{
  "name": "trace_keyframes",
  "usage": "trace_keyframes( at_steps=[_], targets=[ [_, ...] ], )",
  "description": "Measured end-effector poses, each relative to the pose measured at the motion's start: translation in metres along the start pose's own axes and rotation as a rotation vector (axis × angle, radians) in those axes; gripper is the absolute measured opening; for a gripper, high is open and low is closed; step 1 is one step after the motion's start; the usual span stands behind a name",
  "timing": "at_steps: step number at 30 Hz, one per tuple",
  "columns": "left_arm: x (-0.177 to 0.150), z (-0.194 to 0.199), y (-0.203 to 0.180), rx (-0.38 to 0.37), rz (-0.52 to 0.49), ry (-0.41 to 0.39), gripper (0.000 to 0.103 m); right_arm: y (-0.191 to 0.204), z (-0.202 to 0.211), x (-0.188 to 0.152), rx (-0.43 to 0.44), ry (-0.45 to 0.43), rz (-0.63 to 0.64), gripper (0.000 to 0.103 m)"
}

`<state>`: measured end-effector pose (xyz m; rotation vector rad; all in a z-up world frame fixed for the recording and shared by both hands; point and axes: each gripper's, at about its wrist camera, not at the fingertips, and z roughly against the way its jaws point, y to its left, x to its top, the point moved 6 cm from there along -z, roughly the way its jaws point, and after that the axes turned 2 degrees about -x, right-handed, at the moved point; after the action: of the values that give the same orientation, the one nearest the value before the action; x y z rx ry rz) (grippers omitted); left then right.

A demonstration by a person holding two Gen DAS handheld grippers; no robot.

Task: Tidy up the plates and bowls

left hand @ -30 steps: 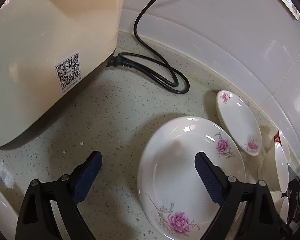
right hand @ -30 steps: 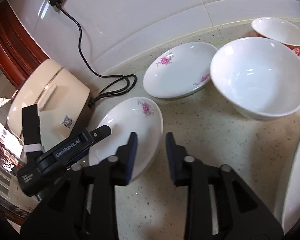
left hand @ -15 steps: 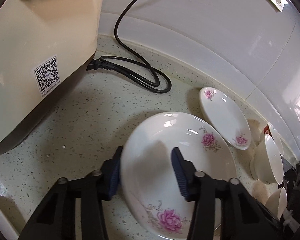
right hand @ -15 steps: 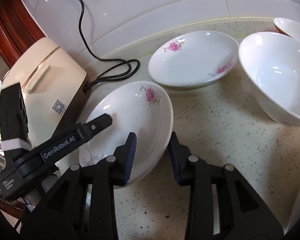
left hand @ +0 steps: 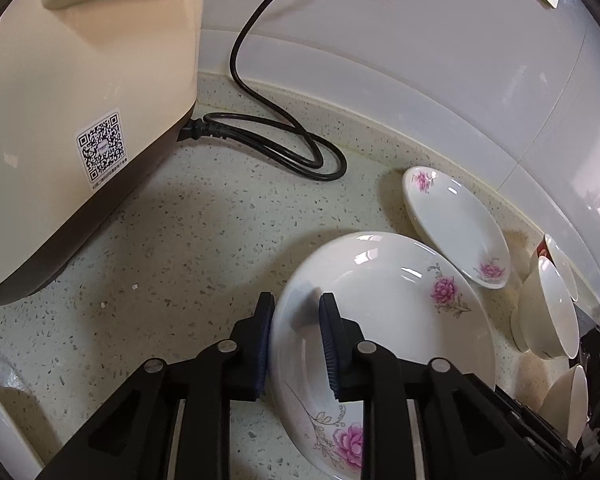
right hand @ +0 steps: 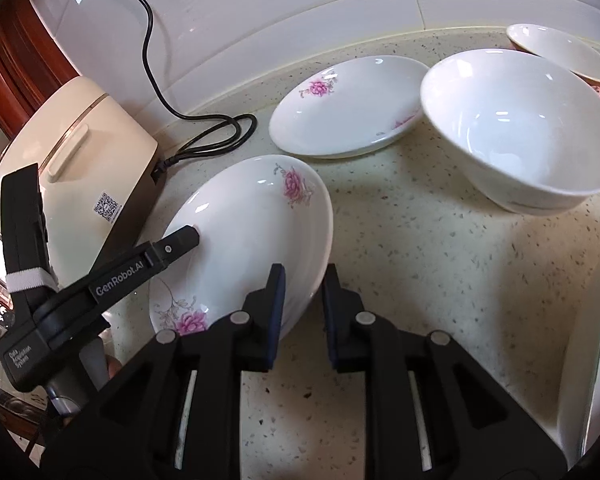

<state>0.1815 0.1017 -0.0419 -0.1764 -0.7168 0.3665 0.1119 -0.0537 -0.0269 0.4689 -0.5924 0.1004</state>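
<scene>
1. The near plate [left hand: 384, 320] – white, with pink flowers – sits tilted on the speckled surface [left hand: 204, 248], just right of the cooker [left hand: 72, 120].
2. The left gripper [left hand: 296, 312] has just been closing; its fingers [left hand: 265, 340] now pinch the near plate's left rim, one pad outside, one inside the dish.
3. The right gripper [right hand: 303, 284] has also just been closing, and its fingers [right hand: 277, 308] straddle the opposite rim of the near plate [right hand: 252, 232]. The inner pad lies on the dish; whether the outer pad presses the underside is hard to tell from this angle, though it looks clamped.
4. In the right wrist view the left gripper [right hand: 188, 238] reaches in from the cooker's [right hand: 76, 168] side, tip on the plate's rim.
5. A second flowered plate [right hand: 348, 108] lies flat beyond the near plate, farther from the cooker and close to the tiled wall [right hand: 284, 12].
6. A large white bowl [right hand: 516, 132] stands right of that second plate, its rim overlapping the plate's edge in the view; a red-sided bowl [right hand: 564, 56] stands behind it.
7. A black cord [left hand: 276, 136] runs from the cooker's back, loops on the surface between the cooker and the second plate [left hand: 456, 224] – then climbs the wall.
</scene>
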Motion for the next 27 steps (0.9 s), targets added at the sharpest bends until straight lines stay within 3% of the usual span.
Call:
trace_keyframes(
  at_steps=[8,27],
  targets=[
    [-0.003,0.005,0.004,-0.030,0.004,-0.006,0.019,-0.005,0.003,0.001,0.032,-0.005,-0.027,0.021],
    [-0.006,0.096,0.021,0.062,0.028,-0.261,0.019,0.042,0.037,0.008,0.180,-0.052,0.101,0.021]
  ],
)
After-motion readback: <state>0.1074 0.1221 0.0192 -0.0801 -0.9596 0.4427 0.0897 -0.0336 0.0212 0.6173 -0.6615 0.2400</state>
